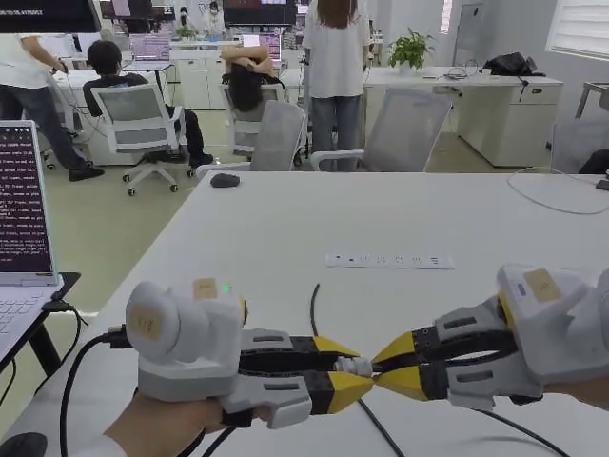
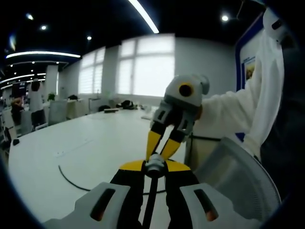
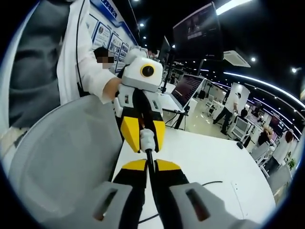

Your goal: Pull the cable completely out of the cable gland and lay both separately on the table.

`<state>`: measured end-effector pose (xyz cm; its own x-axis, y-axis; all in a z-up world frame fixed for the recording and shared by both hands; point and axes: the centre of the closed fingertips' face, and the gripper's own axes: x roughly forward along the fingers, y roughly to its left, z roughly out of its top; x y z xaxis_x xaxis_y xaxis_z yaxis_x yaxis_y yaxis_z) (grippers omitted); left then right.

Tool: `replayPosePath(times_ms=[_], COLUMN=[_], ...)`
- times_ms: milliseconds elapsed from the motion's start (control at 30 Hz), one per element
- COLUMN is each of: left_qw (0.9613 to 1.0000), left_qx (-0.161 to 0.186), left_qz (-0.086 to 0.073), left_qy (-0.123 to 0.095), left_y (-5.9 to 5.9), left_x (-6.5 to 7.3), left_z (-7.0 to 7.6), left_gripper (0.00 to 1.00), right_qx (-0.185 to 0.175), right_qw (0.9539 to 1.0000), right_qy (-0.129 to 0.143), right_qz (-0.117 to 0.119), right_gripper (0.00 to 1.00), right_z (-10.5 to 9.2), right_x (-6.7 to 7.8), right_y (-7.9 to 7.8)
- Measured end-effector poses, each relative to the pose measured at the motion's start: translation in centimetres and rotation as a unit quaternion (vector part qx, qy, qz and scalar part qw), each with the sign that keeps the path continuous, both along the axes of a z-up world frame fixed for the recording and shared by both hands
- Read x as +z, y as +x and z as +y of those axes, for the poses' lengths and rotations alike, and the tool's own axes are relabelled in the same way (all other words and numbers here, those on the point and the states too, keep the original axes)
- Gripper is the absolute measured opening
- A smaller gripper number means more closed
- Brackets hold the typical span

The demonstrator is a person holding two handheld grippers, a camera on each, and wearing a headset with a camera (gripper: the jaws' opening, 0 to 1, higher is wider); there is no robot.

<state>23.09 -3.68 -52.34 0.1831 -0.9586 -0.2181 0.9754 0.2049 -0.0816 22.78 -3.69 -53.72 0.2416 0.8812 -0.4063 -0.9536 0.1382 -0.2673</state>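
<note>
While left jaws clamp gland (image 1: 354, 365), right clamp cable (image 3: 149, 160).

Left hand-held gripper (image 1: 348, 370) clamps cable gland (image 1: 356, 364); right hand-held gripper (image 1: 384, 370), jaws closed, meets it; cable (image 1: 313, 307) trails below.

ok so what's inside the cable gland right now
The black cable enters the cable gland, held in the left hand-held gripper. How far it reaches inside is hidden by the gland's body.
</note>
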Motion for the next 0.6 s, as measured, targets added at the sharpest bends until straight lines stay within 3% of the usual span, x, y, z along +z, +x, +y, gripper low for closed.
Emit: replayPosePath(times_ms=[600], left_qw=[0.9998], left_qx=[0.02], left_qz=[0.007], left_qy=[0.003], left_y=[0.6], left_x=[-0.4], left_z=[1.9], left_gripper=[0.17], right_qx=[-0.026], right_qw=[0.9995], right_qy=[-0.009], right_qz=[0.015], right_gripper=[0.02], right_z=[-1.4], right_x=[-1.4], right_y=[0.5])
